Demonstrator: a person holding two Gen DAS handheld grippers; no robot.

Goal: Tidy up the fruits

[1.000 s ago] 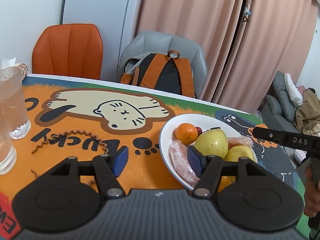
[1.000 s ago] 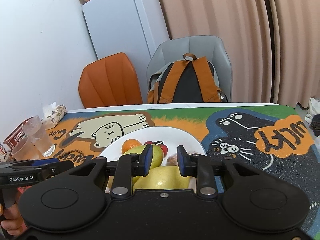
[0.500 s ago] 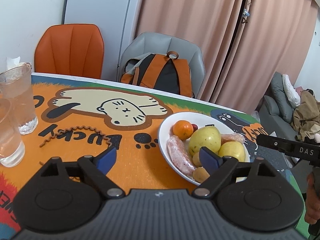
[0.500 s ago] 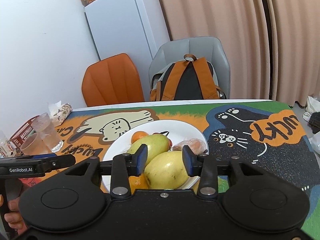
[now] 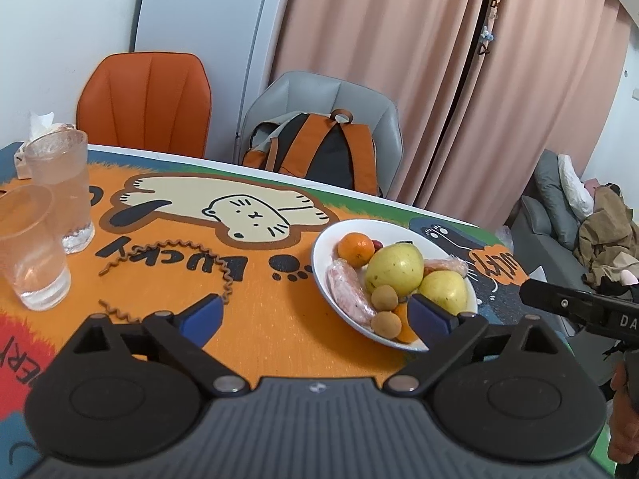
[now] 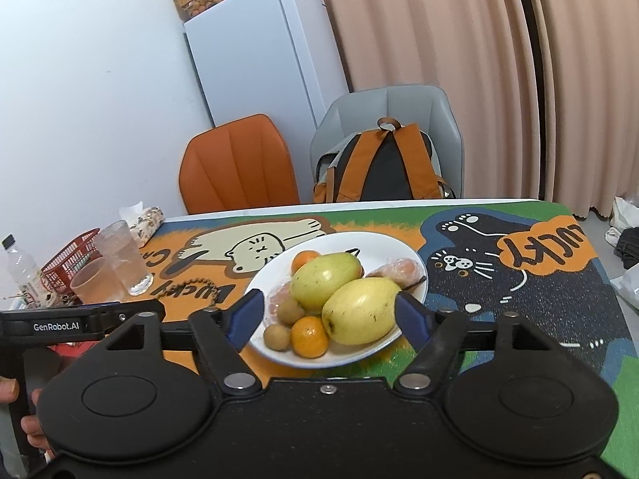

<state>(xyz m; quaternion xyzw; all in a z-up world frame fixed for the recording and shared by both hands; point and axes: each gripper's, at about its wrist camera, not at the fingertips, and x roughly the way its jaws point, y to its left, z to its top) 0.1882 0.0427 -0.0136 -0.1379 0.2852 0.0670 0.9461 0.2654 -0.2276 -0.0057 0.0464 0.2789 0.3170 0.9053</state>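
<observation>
Right wrist view: my right gripper (image 6: 327,317), jaws opening and empty, faces the smooth, heavy mango (image 6: 361,311); grip its middle.

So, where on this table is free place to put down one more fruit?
Bare mat lies right of the white plate, over the black cat print. Another patch lies between the plate and the coiled hair band. The glasses and red basket crowd the left end; the plate itself is full.

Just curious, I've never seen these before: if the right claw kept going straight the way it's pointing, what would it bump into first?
Probably the near yellow-green fruit on the white plate. The right claw, opening and empty, frames it, though depth is hard to judge.
</observation>
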